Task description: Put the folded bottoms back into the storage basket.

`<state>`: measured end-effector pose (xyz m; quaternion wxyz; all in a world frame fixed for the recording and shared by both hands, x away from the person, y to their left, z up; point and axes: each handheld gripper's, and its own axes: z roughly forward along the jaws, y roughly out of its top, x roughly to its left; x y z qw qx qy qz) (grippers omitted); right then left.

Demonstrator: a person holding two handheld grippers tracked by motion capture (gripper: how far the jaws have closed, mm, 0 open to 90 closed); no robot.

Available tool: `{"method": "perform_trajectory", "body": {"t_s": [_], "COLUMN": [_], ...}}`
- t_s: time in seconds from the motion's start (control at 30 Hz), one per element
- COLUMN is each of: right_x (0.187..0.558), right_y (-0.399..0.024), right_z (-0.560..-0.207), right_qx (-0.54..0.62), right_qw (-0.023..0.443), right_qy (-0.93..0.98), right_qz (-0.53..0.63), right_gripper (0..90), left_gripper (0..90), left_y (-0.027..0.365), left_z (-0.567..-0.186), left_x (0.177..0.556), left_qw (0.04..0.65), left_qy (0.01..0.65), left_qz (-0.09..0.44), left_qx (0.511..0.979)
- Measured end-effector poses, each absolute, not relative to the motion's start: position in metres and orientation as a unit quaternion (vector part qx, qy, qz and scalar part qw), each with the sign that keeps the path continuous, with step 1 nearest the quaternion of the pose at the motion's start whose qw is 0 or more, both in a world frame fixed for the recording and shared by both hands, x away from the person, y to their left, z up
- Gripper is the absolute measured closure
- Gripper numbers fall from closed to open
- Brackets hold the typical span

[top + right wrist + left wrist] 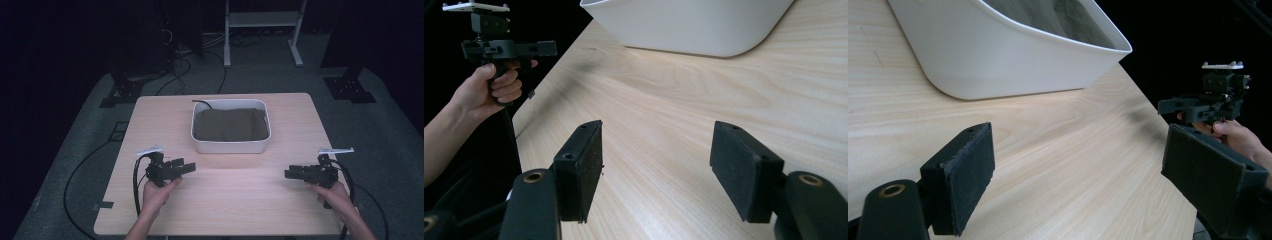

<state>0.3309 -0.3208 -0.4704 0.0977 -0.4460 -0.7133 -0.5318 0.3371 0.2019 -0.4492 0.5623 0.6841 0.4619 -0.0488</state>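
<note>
A white tub [231,146] stands at the back middle of the wooden table [225,200], with a dark olive cloth [230,125] lying crumpled inside it. My left gripper [189,167] hovers over the front left of the table, pointing right, jaws open and empty. My right gripper [291,173] hovers at the front right, pointing left, also open and empty. In the left gripper view the open jaws [1078,165] frame bare wood, with the tub [1013,55] ahead and the right gripper [1173,107] beyond. In the right gripper view the gripper [656,145] faces the tub [689,25] and the left gripper [546,48].
A white metal frame [262,20] stands on the floor behind the table. Cables [175,75] run across the grey floor, and dark stand bases [120,92] [350,87] sit at both back corners. A black cable [135,185] loops from the left gripper.
</note>
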Motion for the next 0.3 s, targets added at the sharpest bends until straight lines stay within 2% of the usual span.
{"method": "perform_trajectory", "body": {"t_s": [0.3], "right_x": [0.316], "right_y": [-0.324], "right_z": [-0.478], "right_qx": [-0.444], "right_qw": [0.089], "right_qy": [-0.719], "right_qz": [-0.526], "right_gripper": [35.4], "left_gripper": [12.3], "left_y": [0.206], "left_z": [-0.461], "left_x": [0.322], "left_qw": [0.566], "left_qy": [0.461], "left_qz": [-0.05], "left_qx": [0.682]}}
